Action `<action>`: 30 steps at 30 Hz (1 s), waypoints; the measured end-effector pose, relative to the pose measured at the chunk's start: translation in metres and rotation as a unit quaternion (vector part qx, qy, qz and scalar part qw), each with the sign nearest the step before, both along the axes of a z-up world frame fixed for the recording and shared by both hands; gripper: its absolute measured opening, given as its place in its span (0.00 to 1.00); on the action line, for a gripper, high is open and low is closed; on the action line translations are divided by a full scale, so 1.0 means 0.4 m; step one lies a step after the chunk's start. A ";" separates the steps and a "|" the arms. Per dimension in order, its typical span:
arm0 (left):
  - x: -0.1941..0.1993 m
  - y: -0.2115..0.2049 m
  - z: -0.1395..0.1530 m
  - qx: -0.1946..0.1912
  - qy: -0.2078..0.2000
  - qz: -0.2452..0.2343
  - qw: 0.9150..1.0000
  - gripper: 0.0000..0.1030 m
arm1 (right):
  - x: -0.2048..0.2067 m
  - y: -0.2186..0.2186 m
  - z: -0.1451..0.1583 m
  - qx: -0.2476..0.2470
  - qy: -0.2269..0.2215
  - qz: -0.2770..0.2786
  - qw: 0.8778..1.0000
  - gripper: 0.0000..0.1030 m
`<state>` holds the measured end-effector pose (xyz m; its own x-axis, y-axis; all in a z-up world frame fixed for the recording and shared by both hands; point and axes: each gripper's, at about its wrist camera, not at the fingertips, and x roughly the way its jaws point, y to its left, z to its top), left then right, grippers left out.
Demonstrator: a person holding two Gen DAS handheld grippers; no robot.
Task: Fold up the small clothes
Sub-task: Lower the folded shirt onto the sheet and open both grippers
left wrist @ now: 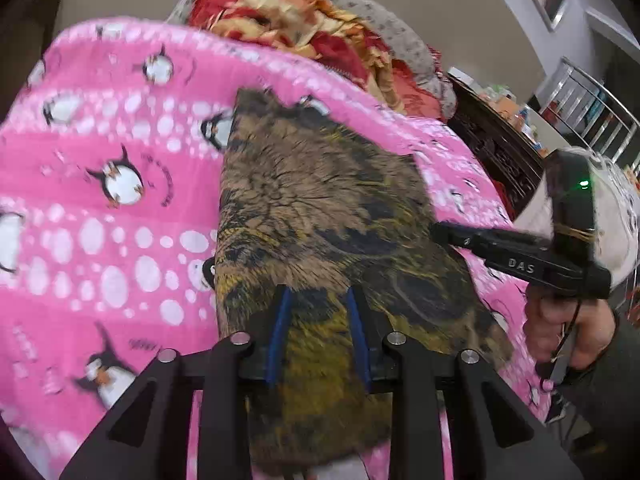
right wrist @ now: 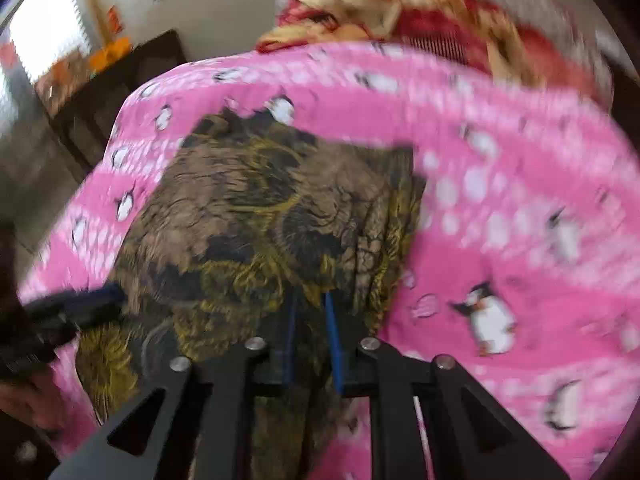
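Left wrist view: both grippers pinch the garment's near edge.
Brown printed garment (left wrist: 320, 208) lies on the pink blanket (left wrist: 100, 208), long axis running far; left gripper (left wrist: 320, 300) and right gripper (right wrist: 312, 304) clamp it (frames blurred).

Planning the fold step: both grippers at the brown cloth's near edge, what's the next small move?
Probably lift both and carry that edge toward the far edge. The left gripper and right gripper each seem to pinch the brown cloth, spread on the pink blanket.
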<state>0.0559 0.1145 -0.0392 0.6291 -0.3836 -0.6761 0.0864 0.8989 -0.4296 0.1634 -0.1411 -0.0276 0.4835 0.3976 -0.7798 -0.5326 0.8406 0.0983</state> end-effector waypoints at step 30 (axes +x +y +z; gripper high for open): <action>-0.092 0.041 -0.111 -0.105 -0.017 -0.014 0.994 0.08 | -0.351 0.006 -0.130 -0.029 -0.101 0.014 0.994 0.48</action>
<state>0.0190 0.1309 -0.0837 0.6363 -0.5328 -0.5579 0.1281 0.7861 -0.6047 0.0230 -0.1387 -0.0796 0.6211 0.3701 -0.6909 -0.5605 0.8259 -0.0614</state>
